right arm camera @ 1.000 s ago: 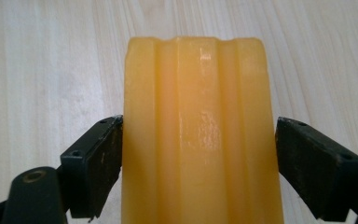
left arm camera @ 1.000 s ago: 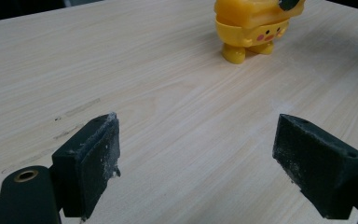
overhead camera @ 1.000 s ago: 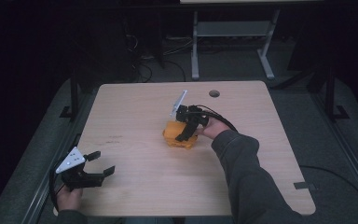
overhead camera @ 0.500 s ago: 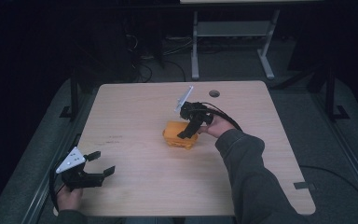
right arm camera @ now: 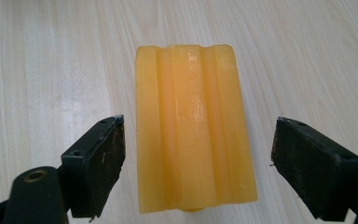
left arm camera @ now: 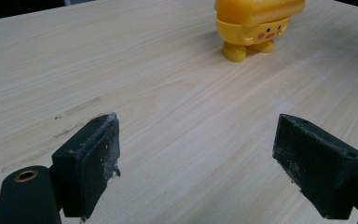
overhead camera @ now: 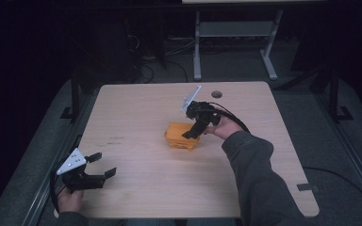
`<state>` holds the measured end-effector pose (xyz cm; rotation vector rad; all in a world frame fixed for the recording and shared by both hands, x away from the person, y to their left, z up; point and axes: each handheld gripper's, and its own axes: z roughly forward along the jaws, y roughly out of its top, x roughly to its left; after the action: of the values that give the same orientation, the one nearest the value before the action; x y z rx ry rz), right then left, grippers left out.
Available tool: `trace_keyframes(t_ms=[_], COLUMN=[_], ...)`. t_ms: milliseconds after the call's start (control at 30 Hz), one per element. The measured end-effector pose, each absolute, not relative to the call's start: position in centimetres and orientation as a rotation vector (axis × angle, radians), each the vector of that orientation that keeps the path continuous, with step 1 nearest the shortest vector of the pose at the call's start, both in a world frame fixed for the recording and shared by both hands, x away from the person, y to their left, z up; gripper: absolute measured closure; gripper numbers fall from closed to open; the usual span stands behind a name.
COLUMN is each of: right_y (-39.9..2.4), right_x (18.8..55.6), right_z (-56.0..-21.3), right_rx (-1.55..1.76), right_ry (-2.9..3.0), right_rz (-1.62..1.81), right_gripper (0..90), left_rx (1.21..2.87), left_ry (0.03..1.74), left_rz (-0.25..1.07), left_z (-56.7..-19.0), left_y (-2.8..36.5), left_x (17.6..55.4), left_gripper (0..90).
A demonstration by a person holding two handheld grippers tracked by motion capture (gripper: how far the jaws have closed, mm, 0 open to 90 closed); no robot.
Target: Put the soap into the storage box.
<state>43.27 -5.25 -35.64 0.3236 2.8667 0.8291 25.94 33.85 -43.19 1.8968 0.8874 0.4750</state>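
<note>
The right gripper (right arm camera: 198, 161) hangs over the ridged yellow plastic toy (right arm camera: 193, 126), fingers wide — closing off-centre could tip it.

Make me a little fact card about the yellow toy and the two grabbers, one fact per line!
Toy: yellow toy figure with little feet and pink cheeks, standing on the table
Table: light wooden table
Right gripper: right gripper open, pointing down over the toy, one jaw on each side, not touching it
Left gripper: left gripper open, low over the near left corner, holding nothing
Gap: the toy stands well away from the left gripper, across bare wood
Likely next: the right jaws probably close on the toy
</note>
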Motion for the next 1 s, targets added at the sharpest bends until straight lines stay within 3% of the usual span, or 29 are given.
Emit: trace_keyframes(t_ms=[1000], right_y=[-9.2], right_x=[41.9], right_z=[-35.4], right_rx=[0.422], right_ry=[2.838], right_rz=[0.875], right_gripper=[19.3], left_rx=[1.91], left_ry=[0.887], left_rz=[0.475], left_z=[-43.3], left_y=[33.7], left_x=[26.0], left_gripper=[14.3])
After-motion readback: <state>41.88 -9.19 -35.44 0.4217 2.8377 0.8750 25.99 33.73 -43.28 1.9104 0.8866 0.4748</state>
